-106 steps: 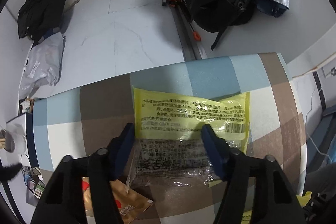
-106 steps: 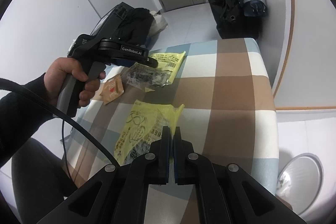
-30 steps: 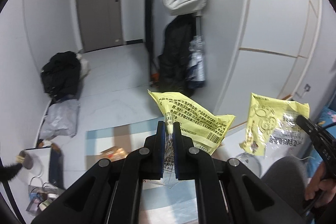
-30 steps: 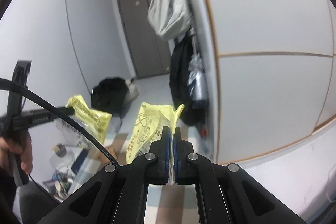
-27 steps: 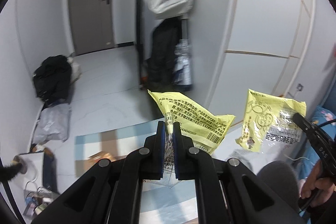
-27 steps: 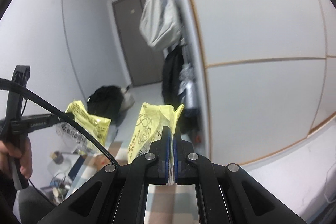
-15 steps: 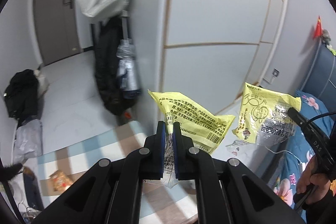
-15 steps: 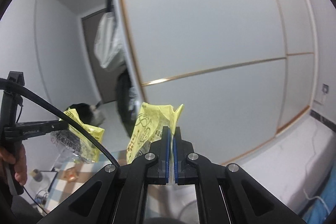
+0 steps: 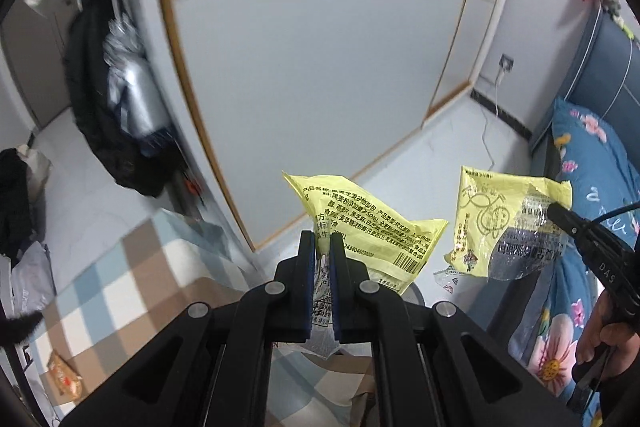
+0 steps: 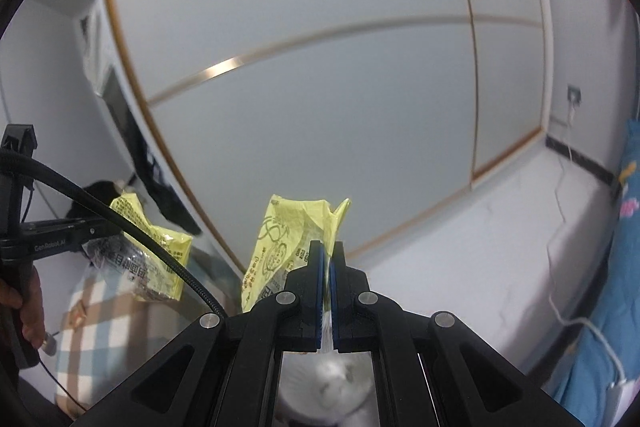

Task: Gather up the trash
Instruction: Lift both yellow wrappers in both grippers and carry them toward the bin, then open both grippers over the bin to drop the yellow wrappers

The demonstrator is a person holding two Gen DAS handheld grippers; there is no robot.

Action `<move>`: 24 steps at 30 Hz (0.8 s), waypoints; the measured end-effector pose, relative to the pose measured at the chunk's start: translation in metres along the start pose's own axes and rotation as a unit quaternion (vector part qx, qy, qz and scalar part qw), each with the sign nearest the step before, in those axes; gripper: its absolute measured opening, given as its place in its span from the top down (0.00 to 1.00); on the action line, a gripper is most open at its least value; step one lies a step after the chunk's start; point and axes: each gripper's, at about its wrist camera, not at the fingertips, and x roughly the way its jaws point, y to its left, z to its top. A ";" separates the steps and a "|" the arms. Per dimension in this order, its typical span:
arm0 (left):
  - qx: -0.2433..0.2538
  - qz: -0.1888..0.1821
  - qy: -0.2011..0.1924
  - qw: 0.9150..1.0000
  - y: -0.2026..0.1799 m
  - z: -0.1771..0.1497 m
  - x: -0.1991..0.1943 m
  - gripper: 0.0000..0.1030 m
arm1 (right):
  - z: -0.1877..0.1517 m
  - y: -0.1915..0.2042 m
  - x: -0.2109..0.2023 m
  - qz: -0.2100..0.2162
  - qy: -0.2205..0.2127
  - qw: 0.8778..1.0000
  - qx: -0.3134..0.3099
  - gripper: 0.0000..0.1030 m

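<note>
Jaws clenched: left gripper (image 9: pixel 322 267) and right gripper (image 10: pixel 327 267) each grip one yellow wrapper (image 9: pixel 372 227).

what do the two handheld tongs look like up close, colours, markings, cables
Both tongs, left and right, are matte black plastic with blue pads inside the fingers and round silver pivot screws. The left one's side reads "GenRobot.AI" in white; a black braided cable arcs beside it. The right one's side shows "DAS".
</note>
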 end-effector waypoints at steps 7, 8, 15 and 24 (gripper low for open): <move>0.028 0.004 0.061 0.998 -0.015 -0.013 0.056 0.97 | -0.038 -0.035 0.054 -0.011 0.084 0.996 0.040 0.98; 0.029 0.002 0.071 0.997 -0.017 -0.016 0.064 0.97 | -0.044 -0.035 0.060 -0.013 0.094 0.995 0.040 0.98; 0.033 -0.010 0.121 0.992 -0.024 -0.022 0.104 0.97 | -0.074 -0.044 0.106 -0.017 0.169 0.984 0.060 0.98; 0.036 -0.019 0.174 0.984 -0.028 -0.030 0.136 0.97 | -0.110 -0.043 0.151 -0.010 0.252 0.966 0.062 0.97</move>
